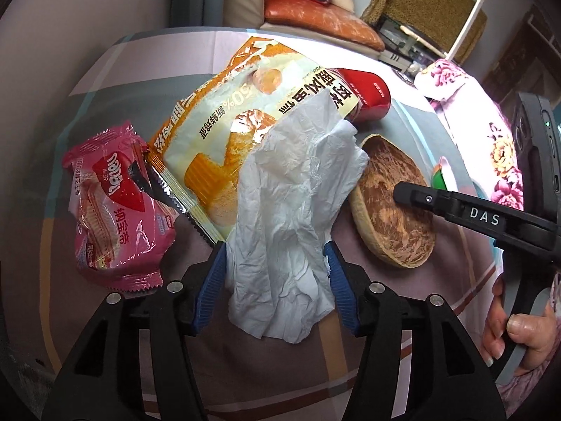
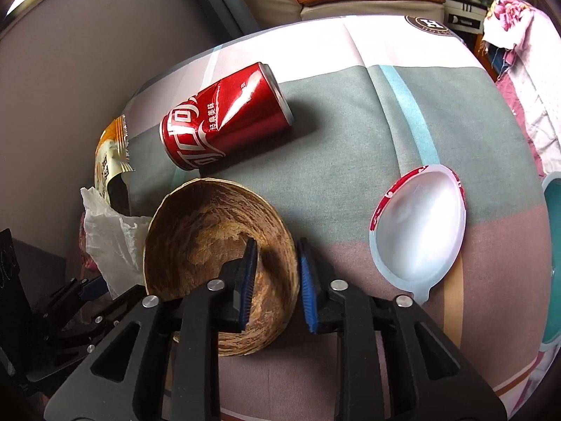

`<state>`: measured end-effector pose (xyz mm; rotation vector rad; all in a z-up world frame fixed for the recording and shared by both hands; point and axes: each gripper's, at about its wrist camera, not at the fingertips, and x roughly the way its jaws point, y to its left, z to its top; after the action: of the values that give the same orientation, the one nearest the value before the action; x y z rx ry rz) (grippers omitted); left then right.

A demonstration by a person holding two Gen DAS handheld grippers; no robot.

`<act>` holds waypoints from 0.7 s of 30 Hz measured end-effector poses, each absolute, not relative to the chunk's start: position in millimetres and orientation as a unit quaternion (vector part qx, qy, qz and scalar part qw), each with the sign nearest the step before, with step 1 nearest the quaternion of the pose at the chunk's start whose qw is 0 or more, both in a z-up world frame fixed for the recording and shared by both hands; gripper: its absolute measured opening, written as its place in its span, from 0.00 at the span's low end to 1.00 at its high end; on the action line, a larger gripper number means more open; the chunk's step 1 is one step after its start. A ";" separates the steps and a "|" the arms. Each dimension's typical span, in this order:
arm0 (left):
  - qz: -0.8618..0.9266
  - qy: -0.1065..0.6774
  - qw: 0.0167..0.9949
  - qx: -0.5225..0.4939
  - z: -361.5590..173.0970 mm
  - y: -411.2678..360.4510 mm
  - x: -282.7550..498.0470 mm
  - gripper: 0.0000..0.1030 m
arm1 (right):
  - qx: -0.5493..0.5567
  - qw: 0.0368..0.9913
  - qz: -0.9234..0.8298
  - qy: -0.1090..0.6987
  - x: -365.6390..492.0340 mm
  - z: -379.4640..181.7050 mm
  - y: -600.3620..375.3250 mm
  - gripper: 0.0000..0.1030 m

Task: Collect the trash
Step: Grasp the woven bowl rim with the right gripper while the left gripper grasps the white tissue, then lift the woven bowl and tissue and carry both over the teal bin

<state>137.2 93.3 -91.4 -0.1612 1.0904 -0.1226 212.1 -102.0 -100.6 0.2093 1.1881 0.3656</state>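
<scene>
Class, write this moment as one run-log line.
task: collect trash | left gripper: shut on crumpled tissue | right gripper: open, astride rim of wooden bowl | red can: lying on its side

— What can you read from where you are?

— On the pink wafer packet (image 1: 119, 207), near the left edge of the bed cover, "nabati" in white on a red patch, upside down to me, with Chinese characters below it. The big orange-and-cream snack bag (image 1: 224, 129) beside it carries "50%" and more Chinese print, also upside down.

— Anything on your own gear?

— "DAS" in white letters on my right gripper (image 1: 485, 217). The red can (image 2: 224, 119) lying on its side shows white Chinese script, and a round badge (image 2: 426, 26) at the cover's far edge has an "H".
</scene>
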 end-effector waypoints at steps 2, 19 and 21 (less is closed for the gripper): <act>-0.067 0.518 0.849 -0.082 -89.5 92.3 135.8 0.21 | 0.092 0.810 0.170 0.554 209.0 -97.0 -100.7 0.07; -0.150 0.549 0.817 -0.095 -87.5 58.2 116.7 0.16 | 0.130 0.836 0.141 0.514 159.3 -50.3 -167.5 0.05; -0.141 0.553 0.817 -0.087 -90.3 53.3 116.5 0.20 | 0.133 0.837 0.136 0.513 153.8 -49.0 -176.1 0.06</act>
<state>116.5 53.3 -90.3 -0.1864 1.1784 -0.2997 153.8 -176.1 -49.0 0.2813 1.0865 0.2889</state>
